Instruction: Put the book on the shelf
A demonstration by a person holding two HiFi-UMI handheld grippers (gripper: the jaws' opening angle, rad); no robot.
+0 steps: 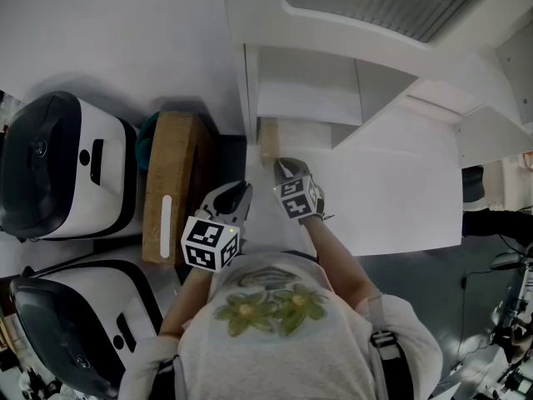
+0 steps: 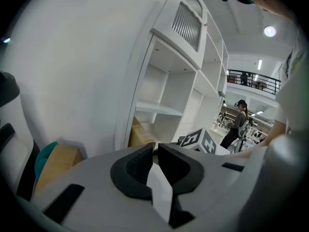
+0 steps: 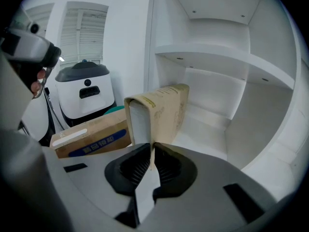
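A tan book stands upright on the lowest level of the white shelf unit, its page edges facing the right gripper view. My right gripper is shut on the book's thin cover edge, which runs between the pads. From the head view the book sits at the shelf's left end, with the right gripper just in front of it. My left gripper hangs a little behind and to the left, shut with nothing in it. The book also shows in the left gripper view.
A long cardboard box lies on the floor against the wall, left of the shelf. Two white and black machines stand further left. A teal object sits behind the box. Another person stands far off.
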